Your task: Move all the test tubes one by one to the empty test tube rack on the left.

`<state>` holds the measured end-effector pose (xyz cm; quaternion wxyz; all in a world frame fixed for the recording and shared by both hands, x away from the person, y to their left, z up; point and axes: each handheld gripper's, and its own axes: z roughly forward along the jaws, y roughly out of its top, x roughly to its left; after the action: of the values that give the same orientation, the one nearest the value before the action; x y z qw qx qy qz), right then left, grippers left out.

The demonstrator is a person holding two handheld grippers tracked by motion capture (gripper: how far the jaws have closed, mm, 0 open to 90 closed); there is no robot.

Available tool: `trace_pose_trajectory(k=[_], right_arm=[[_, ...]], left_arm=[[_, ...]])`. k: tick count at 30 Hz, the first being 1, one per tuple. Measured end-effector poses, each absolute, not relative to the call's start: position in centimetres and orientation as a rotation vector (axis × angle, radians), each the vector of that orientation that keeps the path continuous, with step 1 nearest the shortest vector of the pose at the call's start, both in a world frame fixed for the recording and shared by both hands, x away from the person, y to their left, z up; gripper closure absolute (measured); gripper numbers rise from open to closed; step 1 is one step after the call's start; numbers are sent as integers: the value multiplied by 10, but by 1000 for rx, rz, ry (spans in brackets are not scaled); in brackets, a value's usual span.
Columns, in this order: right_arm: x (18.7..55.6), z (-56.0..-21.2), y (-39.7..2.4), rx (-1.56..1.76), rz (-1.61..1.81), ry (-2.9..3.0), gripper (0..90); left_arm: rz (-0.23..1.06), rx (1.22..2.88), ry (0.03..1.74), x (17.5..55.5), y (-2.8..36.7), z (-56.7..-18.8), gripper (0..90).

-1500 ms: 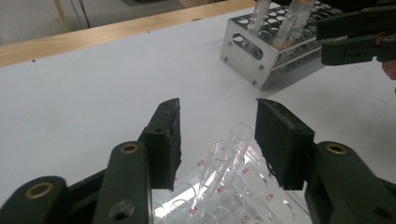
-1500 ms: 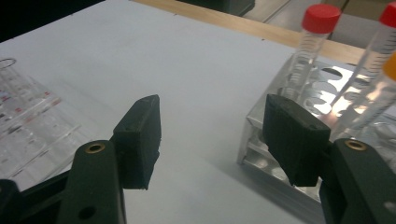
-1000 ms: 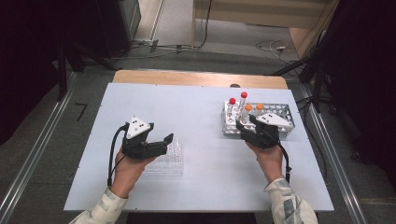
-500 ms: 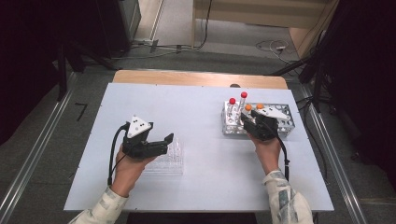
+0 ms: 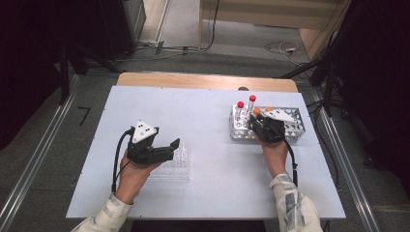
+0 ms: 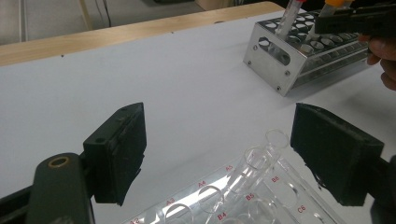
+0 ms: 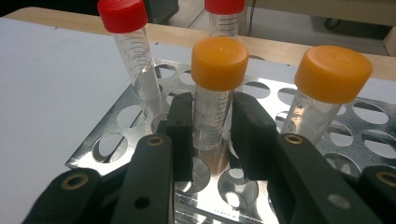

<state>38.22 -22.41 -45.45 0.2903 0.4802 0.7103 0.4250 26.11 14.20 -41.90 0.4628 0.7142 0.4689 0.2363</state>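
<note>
A metal rack [image 5: 291, 129] [image 7: 114, 140] at the table's right holds two red-capped tubes [image 5: 240, 105] [image 7: 125, 18] and two orange-capped tubes. My right gripper [image 5: 257, 121] [image 7: 212, 135] has just been closing its jaws, and its pads now press both sides of the nearer orange-capped tube [image 5: 256, 111] [image 7: 219, 63], which stands upright in the rack. The second orange-capped tube [image 7: 332, 72] stands just to its right. My left gripper [image 5: 173, 149] [image 6: 217, 154] hovers open over a clear plastic rack [image 5: 170, 170] [image 6: 280, 207], with one empty clear tube [image 6: 259, 158] below its jaws.
The white tabletop [image 5: 203, 116] has bare room between the two racks. A wooden strip [image 5: 193, 79] runs along the far edge. Grey floor and rails border the table on both sides. The clear rack's holes carry red labels.
My right gripper has moved forward and down onto the metal rack, and its jaws have closed around the orange-capped tube. The left hand has stayed over the clear rack.
</note>
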Motion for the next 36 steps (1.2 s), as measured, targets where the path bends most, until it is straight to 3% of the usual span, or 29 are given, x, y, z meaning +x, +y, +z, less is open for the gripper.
trace_pose_trajectory(k=[36], right_arm=[[357, -404, -232, 1198, 1252, 1803, 717]], left_arm=[[579, 1751, 1154, 261, 144, -418, 191]])
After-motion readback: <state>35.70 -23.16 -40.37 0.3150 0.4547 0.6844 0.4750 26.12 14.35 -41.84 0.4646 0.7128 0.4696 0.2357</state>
